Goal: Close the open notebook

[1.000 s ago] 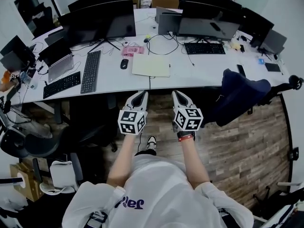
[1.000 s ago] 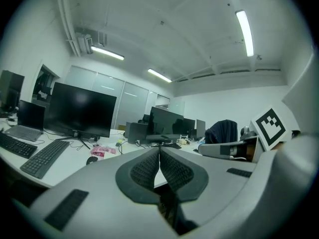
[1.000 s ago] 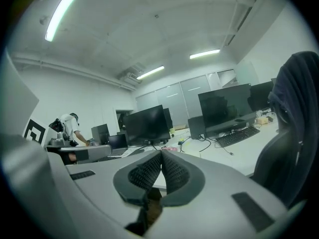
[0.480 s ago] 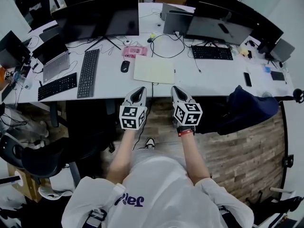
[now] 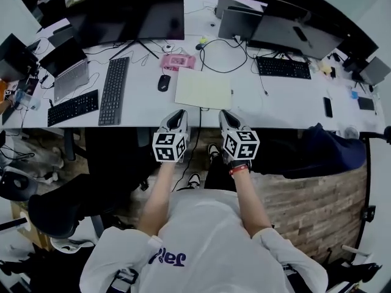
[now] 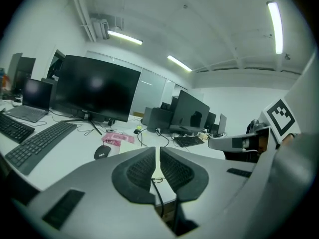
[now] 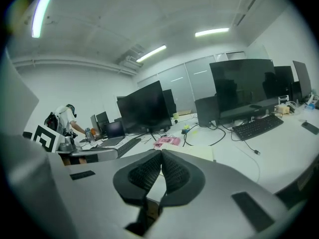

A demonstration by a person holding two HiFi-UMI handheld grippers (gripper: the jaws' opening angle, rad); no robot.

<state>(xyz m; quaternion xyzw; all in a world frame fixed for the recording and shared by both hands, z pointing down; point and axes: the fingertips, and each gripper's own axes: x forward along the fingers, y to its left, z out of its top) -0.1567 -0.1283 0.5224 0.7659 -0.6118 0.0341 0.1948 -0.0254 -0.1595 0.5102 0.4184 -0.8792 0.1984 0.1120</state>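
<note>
Notebook [image 5: 203,89] on desk [image 5: 142,99]; L hand-held gripper [image 5: 178,113], R hand-held gripper [image 5: 225,113] shut.

I see pale cream notebook [image 5: 203,89] on white tabletop [image 5: 287,99]; pink item [image 5: 177,61]; black mouse [image 5: 163,82], black keyboard [image 5: 114,90], black monitor [image 5: 126,14]. Black-and-white square markers on left gripper [image 5: 178,113] and right gripper [image 5: 224,113]; fingers [image 6: 142,169] dark grey, ribbed. Red wristband [image 5: 238,170]; white shirt [image 5: 208,237], dark blue lettering. Floor [image 5: 317,194] brown wood planks

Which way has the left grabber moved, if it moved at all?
Yes. The left gripper moved forward, toward the desk: its tip now overlaps the desk's front edge, nearer the notebook.
</note>
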